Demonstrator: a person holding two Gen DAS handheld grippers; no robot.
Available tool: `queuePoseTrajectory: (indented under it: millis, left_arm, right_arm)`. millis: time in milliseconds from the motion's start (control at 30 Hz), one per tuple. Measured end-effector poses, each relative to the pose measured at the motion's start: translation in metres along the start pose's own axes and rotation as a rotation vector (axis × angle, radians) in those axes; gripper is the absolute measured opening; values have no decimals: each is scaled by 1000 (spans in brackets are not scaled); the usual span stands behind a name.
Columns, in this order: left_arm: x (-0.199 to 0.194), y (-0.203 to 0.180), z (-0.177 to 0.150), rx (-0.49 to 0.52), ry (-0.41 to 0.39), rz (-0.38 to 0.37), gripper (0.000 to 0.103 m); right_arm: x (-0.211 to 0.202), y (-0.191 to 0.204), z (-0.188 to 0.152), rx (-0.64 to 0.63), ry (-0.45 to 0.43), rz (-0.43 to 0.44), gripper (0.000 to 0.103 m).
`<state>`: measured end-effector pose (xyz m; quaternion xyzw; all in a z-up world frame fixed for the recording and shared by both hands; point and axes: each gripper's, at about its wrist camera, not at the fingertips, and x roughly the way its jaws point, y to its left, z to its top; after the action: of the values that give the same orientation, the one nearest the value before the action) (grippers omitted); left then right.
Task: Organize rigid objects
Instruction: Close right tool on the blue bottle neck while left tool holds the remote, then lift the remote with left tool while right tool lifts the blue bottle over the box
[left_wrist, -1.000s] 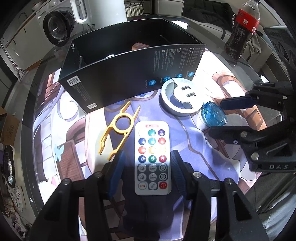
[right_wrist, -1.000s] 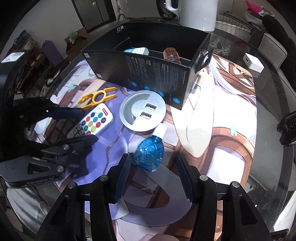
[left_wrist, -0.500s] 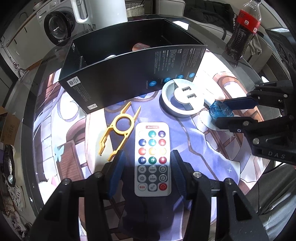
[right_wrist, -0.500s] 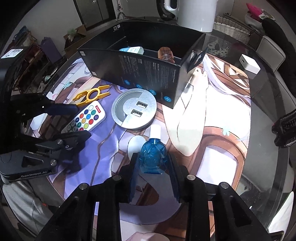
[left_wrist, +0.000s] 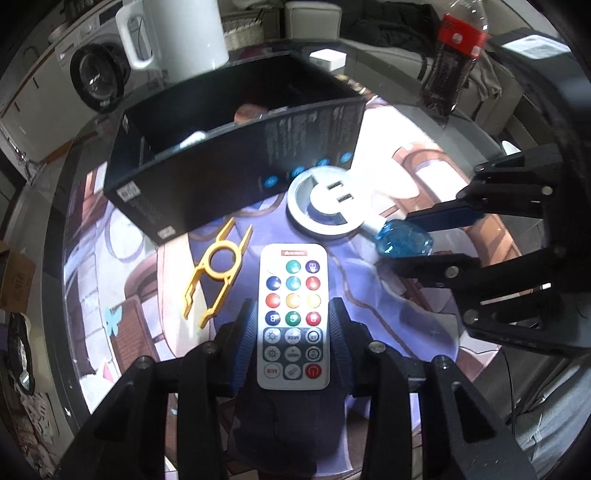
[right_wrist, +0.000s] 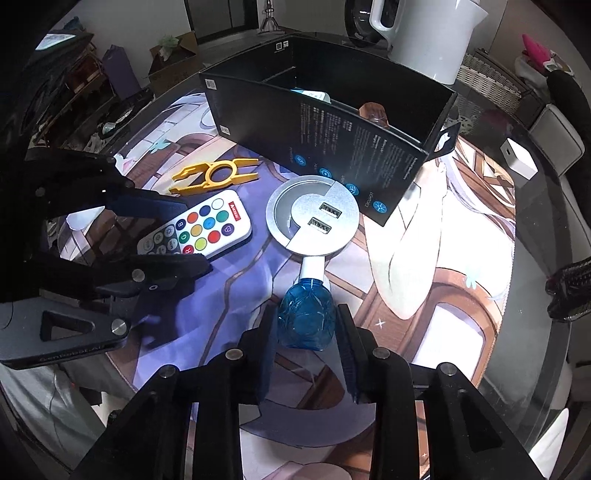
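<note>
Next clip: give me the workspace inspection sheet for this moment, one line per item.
Surface: round glass table under a printed mat.
Job's things: remote flat on the mat; blue bottle lying on its side, white cap toward the round USB hub; yellow plastic tool; open black box with a few items inside.
Clutter: white kettle, cola bottle, small white block.
Grippers: left gripper straddles the remote, fingers close to its edges; right gripper shut on the blue bottle.
Cables: nothing seen.
Surroundings: washing machine, wicker basket, cardboard boxes.
</note>
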<state>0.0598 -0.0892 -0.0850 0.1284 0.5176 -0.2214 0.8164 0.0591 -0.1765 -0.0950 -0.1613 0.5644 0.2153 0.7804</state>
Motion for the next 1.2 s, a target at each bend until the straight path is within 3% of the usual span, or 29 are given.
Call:
queuePoseTrajectory:
  millis: [233, 433, 567, 767, 1000, 1133, 1200]
  left_arm:
    - [-32, 8, 4, -6, -140, -7, 37]
    - [-40, 15, 9, -39, -167, -15, 37]
    - [-49, 16, 11, -59, -218, -20, 37]
    - [-89, 16, 10, -69, -421, 26, 37]
    - [-135, 17, 0, -80, -676, 140, 38]
    - [-149, 23, -4, -107, -747, 152, 38]
    - [-151, 26, -4, -117, -757, 156, 38]
  right_arm:
    - [-24, -11, 7, 46, -81, 12, 30]
    - [-26, -13, 7, 58, -94, 41, 30]
    - [-44, -11, 10, 61, -155, 51, 30]
    - [-86, 0, 14, 39, -362, 45, 30]
    - [-139, 18, 3, 18, -691, -24, 30]
    - [-169, 30, -12, 19, -884, -111, 30]
    - [-176, 32, -15, 23, -931, -128, 30]
